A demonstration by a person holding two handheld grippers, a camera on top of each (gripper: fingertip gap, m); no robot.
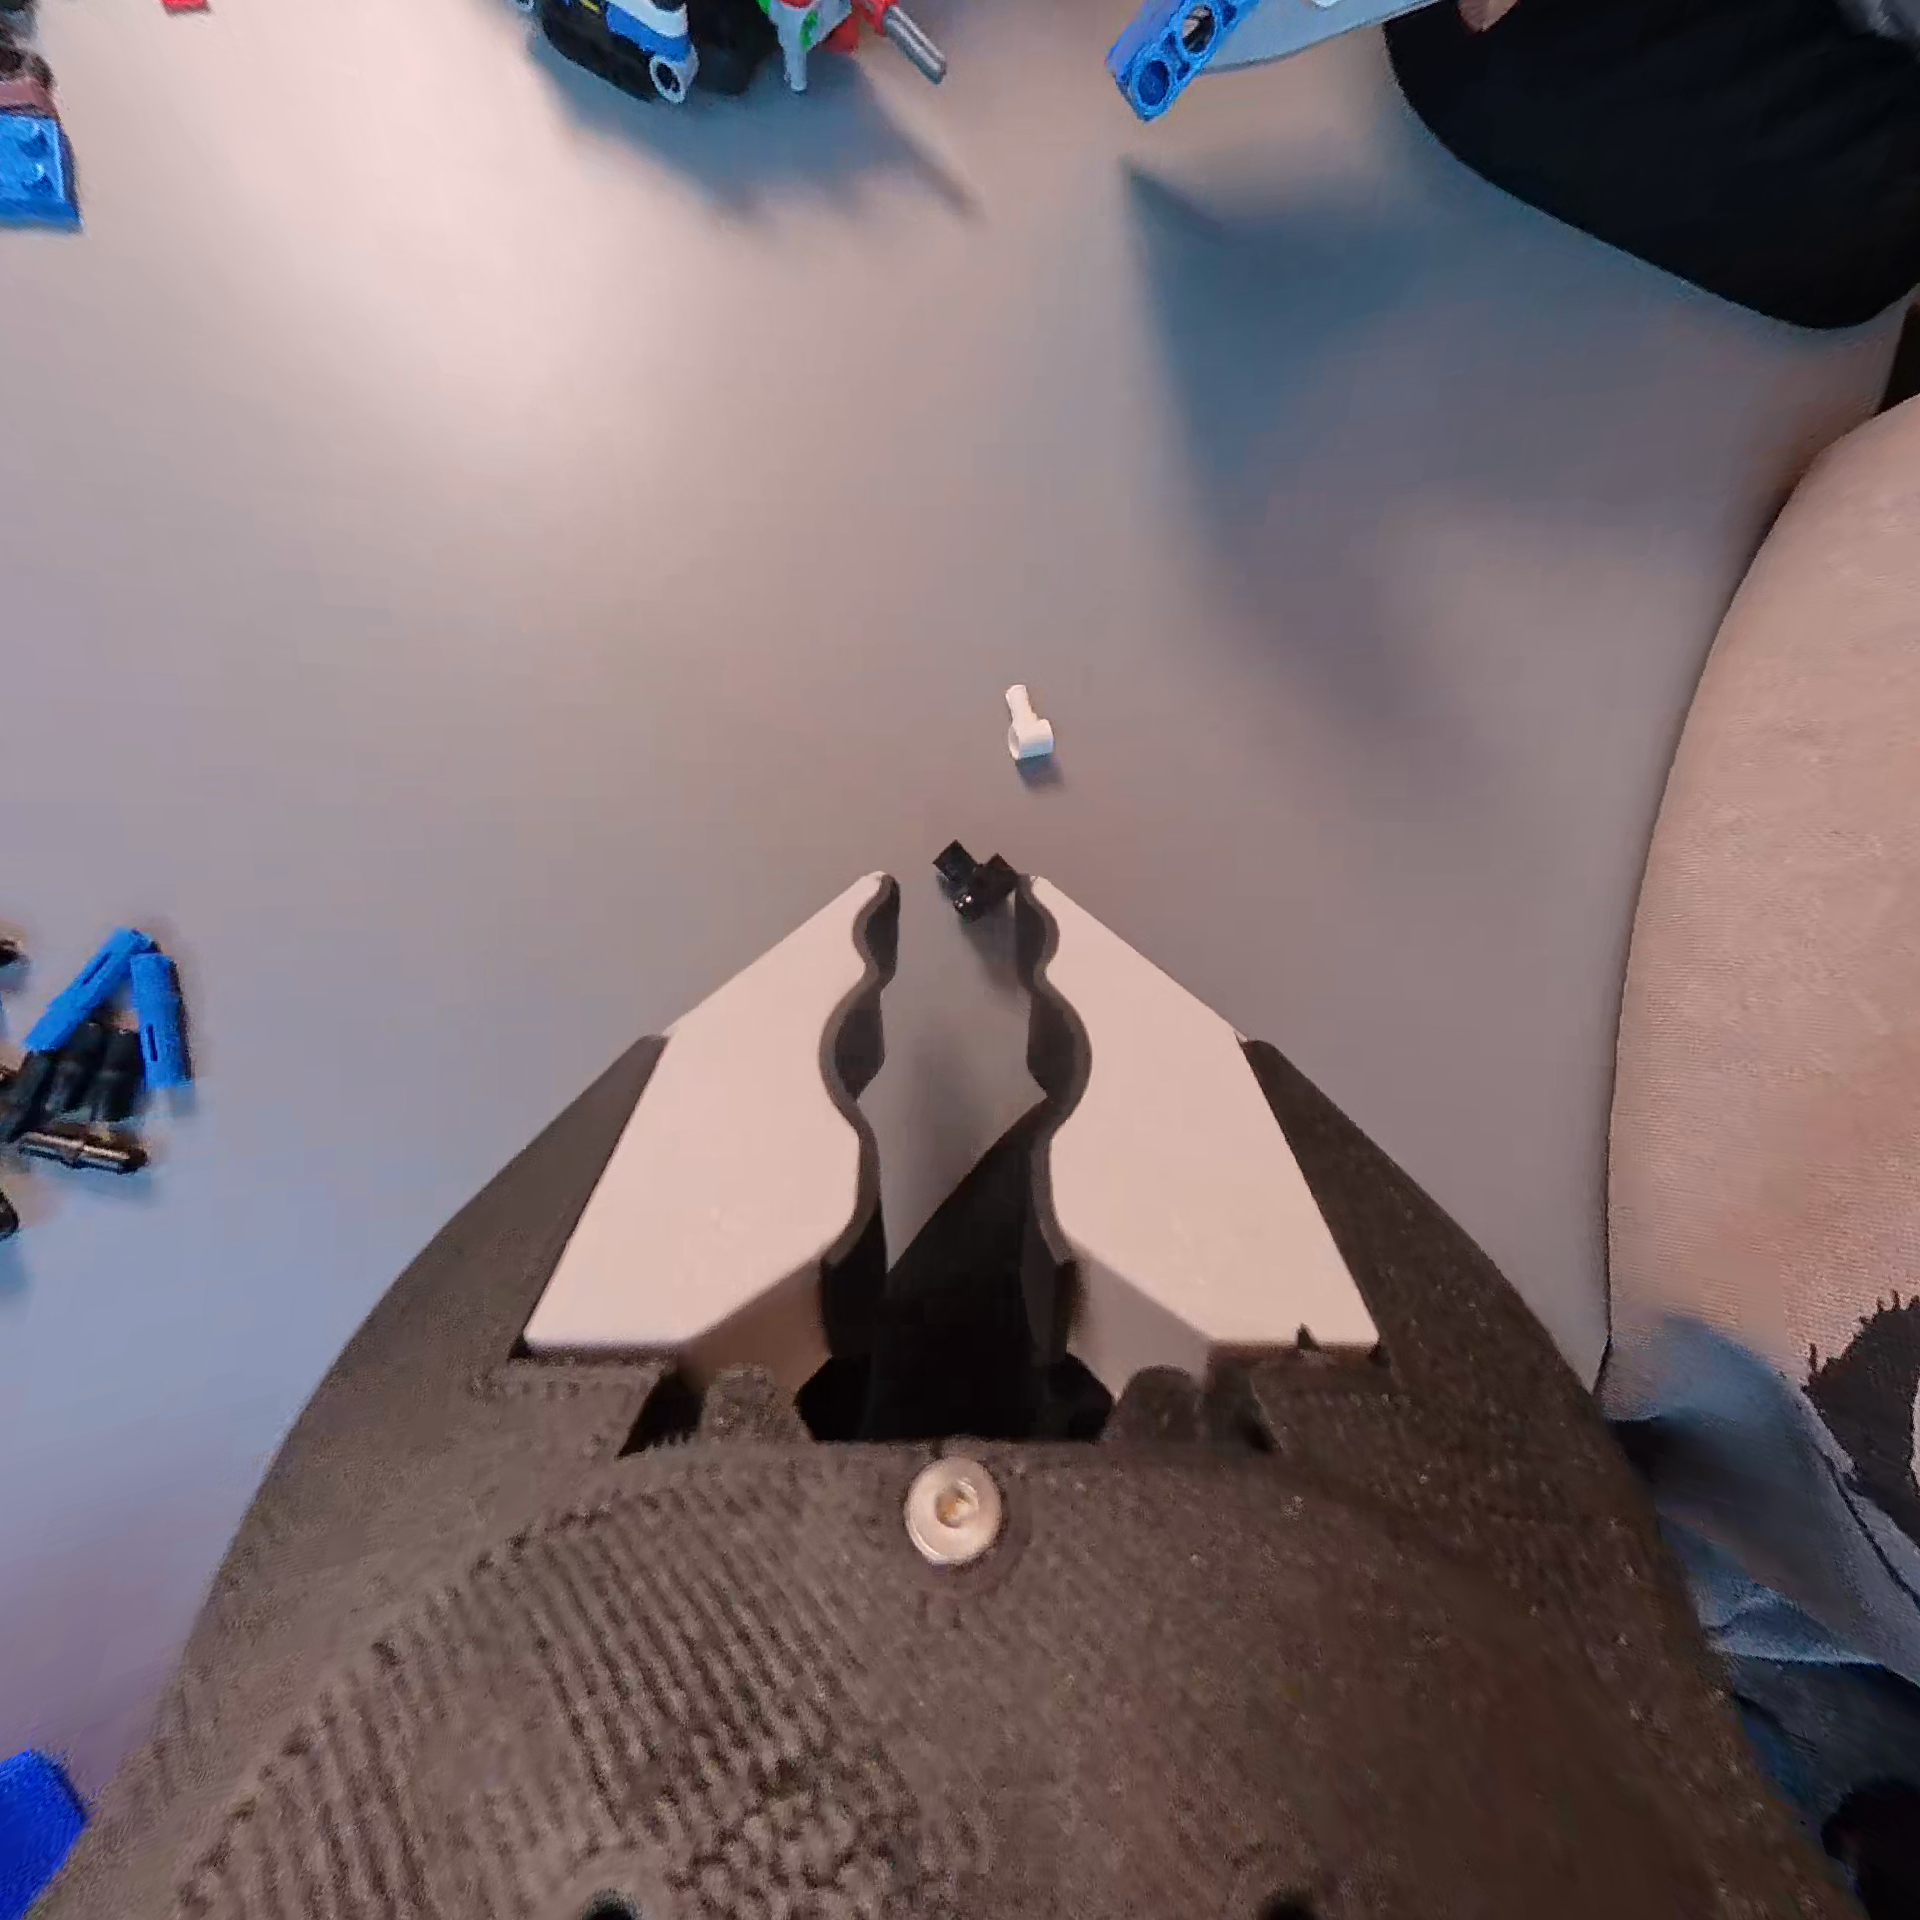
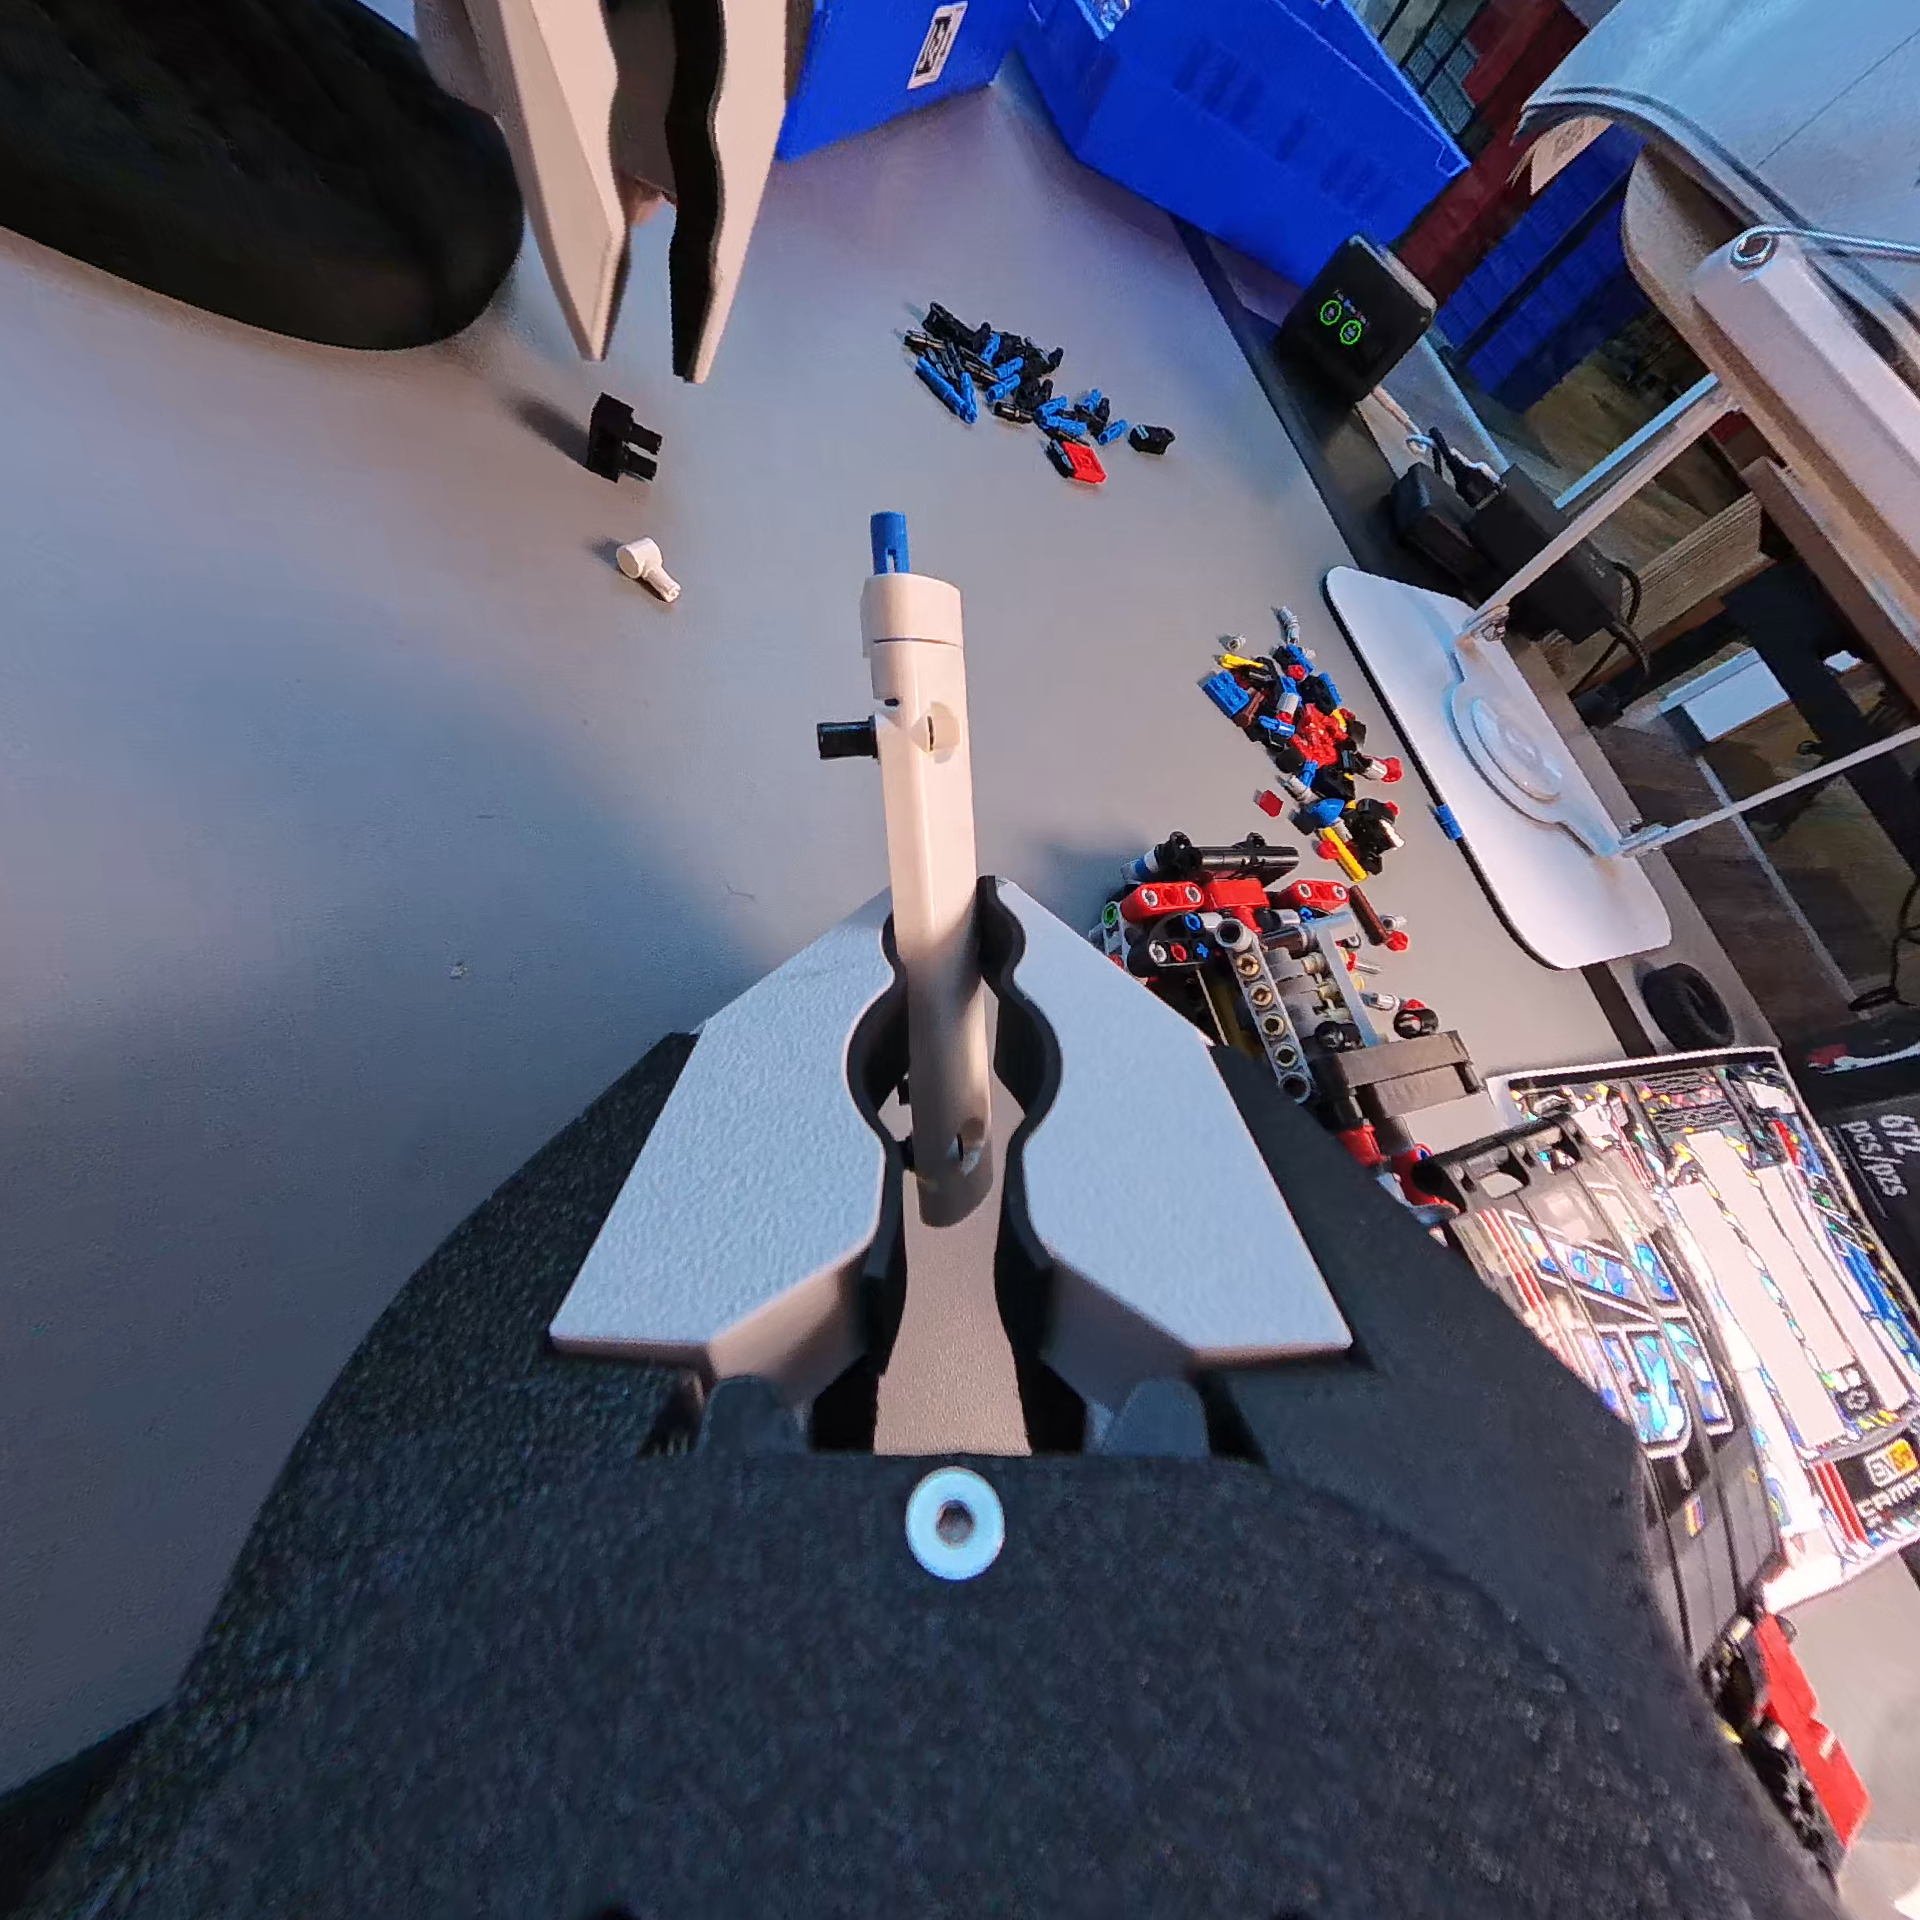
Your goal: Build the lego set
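A: What does the right gripper (image 2: 940, 914) have?

B: Its jaws are pinching a long white beam (image 2: 928, 831) that stands up between them, a blue pin (image 2: 888, 542) in its top end and a black pin (image 2: 847, 739) at its side.

A: And the left gripper (image 1: 956, 883)?

B: Its jaws are spread a little, hanging just above a small black connector (image 1: 971, 883) on the grey table (image 1: 520, 520). A small white piece (image 1: 1029, 727) lies near it.

A: The rest of the set?

B: The half-built red and black model (image 2: 1247, 956) sits to the right, loose parts (image 2: 1029, 390) farther back.

Grey tabletop (image 2: 260, 831); blue bins (image 2: 1247, 114) behind; wood floor (image 2: 1621, 384).
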